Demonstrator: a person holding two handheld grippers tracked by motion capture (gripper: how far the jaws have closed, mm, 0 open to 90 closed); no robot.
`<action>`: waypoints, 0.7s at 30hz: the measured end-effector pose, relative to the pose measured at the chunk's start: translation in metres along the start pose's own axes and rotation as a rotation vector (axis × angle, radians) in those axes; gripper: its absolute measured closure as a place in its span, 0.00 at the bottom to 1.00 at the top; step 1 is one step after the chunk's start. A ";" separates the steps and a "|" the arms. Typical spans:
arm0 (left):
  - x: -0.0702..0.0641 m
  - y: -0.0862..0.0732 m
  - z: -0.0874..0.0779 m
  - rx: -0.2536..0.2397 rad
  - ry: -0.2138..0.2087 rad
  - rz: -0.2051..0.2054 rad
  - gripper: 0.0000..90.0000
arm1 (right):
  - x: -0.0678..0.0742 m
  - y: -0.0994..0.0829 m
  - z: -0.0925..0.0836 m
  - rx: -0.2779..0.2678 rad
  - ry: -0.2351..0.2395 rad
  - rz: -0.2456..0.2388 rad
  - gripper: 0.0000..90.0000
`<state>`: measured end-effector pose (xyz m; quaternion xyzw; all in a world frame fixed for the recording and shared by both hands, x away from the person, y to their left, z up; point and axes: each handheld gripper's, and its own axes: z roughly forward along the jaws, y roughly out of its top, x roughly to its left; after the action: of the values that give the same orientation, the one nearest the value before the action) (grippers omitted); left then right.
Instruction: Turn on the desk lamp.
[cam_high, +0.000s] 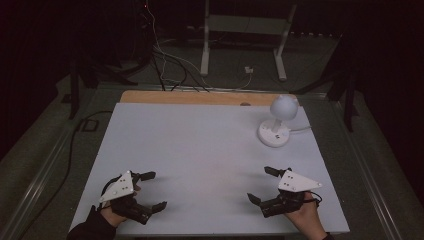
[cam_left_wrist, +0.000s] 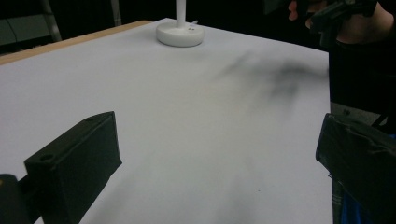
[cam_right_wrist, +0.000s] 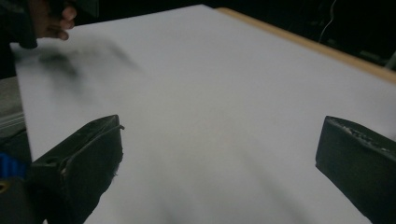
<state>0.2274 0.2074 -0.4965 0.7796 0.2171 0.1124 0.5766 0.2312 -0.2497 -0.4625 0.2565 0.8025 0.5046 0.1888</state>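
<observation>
Currently, left to right:
Left gripper (cam_high: 152, 191): my jaws spread wide, nothing between, near table (cam_high: 200, 145) front edge.
Centre: bare white surface.
Right gripper (cam_high: 262, 185): released, likewise spread.
Lamp (cam_high: 277, 121): far-right corner, well apart.

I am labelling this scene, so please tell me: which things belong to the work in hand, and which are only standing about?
In the work:
- left gripper, open, holds nothing
- right gripper, open, holds nothing
- white lamp, the nearest thing on the table

Standing about:
- white frame on the floor
- cables behind the table
</observation>
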 end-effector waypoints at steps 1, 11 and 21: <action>0.000 0.000 0.000 0.000 0.000 0.000 0.00 | -0.001 0.002 0.000 -0.005 -0.002 -0.001 0.00; 0.000 0.000 -0.001 -0.001 -0.001 -0.001 0.00 | -0.012 0.023 0.002 -0.038 -0.043 -0.007 0.00; 0.000 0.000 -0.001 -0.003 0.000 -0.002 0.00 | -0.023 0.034 0.007 -0.053 -0.074 0.008 0.00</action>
<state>0.2270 0.2082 -0.4960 0.7786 0.2177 0.1122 0.5778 0.2608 -0.2466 -0.4336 0.2728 0.7802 0.5168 0.2230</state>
